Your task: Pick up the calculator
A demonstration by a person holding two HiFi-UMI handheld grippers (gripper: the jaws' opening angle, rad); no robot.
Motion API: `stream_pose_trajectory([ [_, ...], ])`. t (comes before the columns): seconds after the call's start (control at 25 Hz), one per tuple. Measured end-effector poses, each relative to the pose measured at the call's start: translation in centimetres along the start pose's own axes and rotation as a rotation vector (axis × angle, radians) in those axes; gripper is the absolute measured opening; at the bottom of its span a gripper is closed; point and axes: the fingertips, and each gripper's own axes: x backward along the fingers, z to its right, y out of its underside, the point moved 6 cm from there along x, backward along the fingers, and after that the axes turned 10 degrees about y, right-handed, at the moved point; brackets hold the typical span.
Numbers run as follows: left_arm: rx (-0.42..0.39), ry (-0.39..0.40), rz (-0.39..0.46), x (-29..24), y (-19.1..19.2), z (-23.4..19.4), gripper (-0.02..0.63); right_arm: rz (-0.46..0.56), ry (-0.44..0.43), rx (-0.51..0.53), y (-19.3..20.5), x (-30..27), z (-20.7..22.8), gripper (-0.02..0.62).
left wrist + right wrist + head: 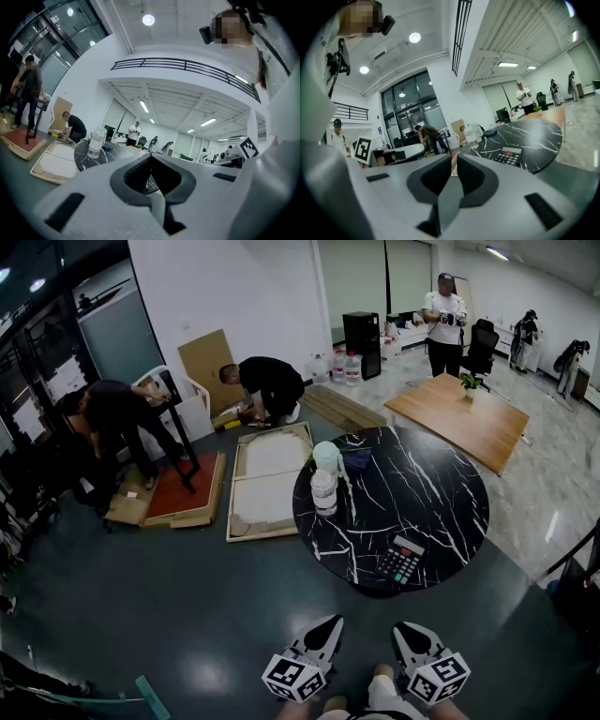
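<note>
The calculator (401, 562) is dark with a red-pink strip under its display. It lies flat near the front edge of the round black marble table (441, 493). In the right gripper view the calculator (509, 155) shows ahead and to the right of the jaws, well apart from them. My left gripper (325, 626) and right gripper (406, 634) hang side by side in front of the table, short of its edge. Both stand shut with nothing between the pads. In the left gripper view the jaws hide the calculator; only the table's left part (89, 157) shows.
Two clear plastic bottles (323, 491) and a dark cloth (357, 459) sit on the table's far left side. Framed panels (270, 482) lie on the floor left of the table, with two people bent over there. A wooden table (461, 415) stands behind.
</note>
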Motion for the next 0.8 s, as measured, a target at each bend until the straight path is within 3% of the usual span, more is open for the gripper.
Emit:
stream_pose_trajectory([
  [0.32, -0.004, -0.032, 0.006, -8.2, 1.1, -0.2, 0.008, -0.058, -0.105, 0.040, -2.5, -4.0, 6.6, 0.072],
  [0.6, 0.017, -0.117, -0.011, -10.9, 2.6, -0.9, 0.008, -0.148, -0.116, 0.037, -2.8, -7.2, 13.9, 0.126],
  [0.8, 0.036, -0.151, -0.035, -12.4, 4.1, -2.4, 0.008, -0.223, -0.069, -0.003, -2.7, -10.7, 18.8, 0.167],
])
